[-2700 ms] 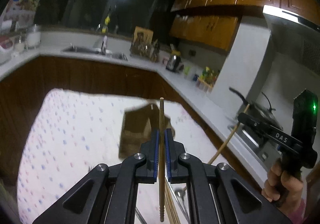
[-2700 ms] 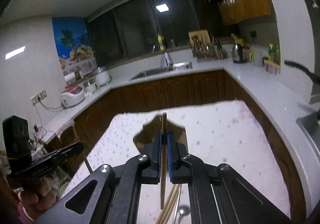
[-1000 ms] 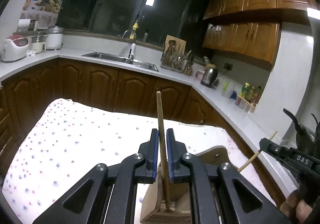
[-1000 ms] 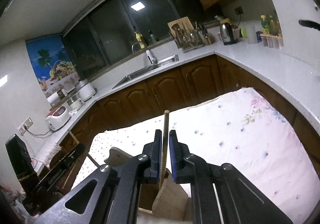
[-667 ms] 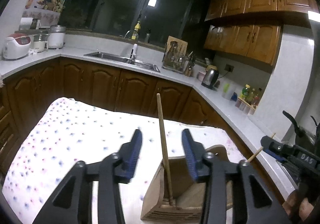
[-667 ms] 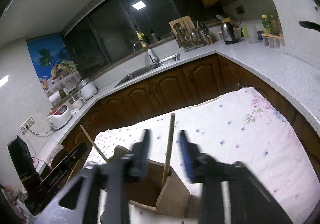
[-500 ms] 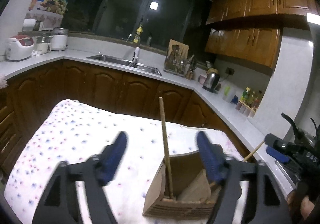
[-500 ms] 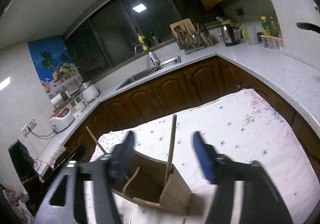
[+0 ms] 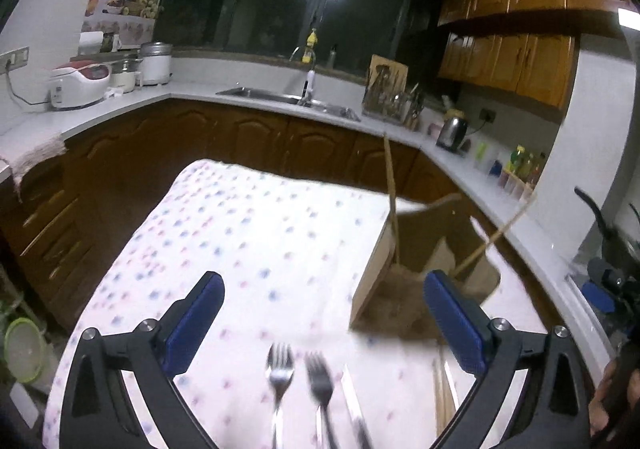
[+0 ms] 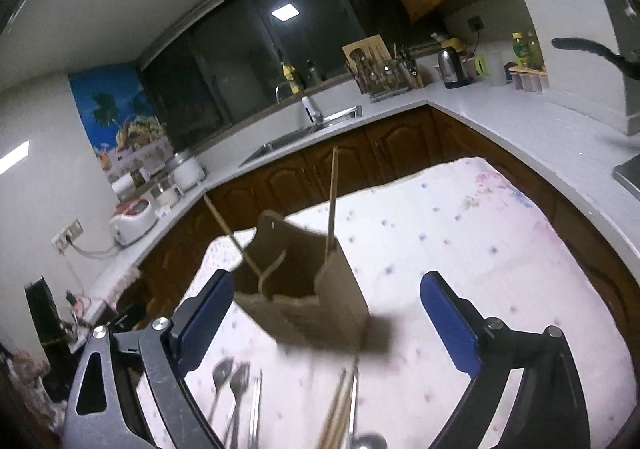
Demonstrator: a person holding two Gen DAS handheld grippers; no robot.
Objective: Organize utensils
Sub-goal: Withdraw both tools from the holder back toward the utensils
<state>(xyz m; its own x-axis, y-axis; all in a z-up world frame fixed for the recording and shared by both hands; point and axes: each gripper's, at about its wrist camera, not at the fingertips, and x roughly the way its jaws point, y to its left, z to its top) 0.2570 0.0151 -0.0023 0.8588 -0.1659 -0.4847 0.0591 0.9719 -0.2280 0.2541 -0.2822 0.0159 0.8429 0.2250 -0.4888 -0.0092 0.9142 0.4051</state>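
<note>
A brown holder stands on the dotted tablecloth, with two wooden chopsticks upright in it. My left gripper hangs back from it, jaws opening wide, nothing between them. Two forks lie just below it, and loose chopsticks lie by the right pad. In the right wrist view the holder sits ahead of my right gripper, whose jaws are also opening and empty. One standing chopstick is straight, the other leans left. Spoons and chopsticks lie near.
Wooden cabinets and a white counter wrap around the table, with a sink, rice cooker and kettle. The cloth's far edge drops toward the cabinets. A hand shows at the right edge.
Both grippers let go of their chopsticks, which now stand in the holder. Both jaws spread wide and pulled back, bringing the forks, spoons and loose chopsticks into view.
</note>
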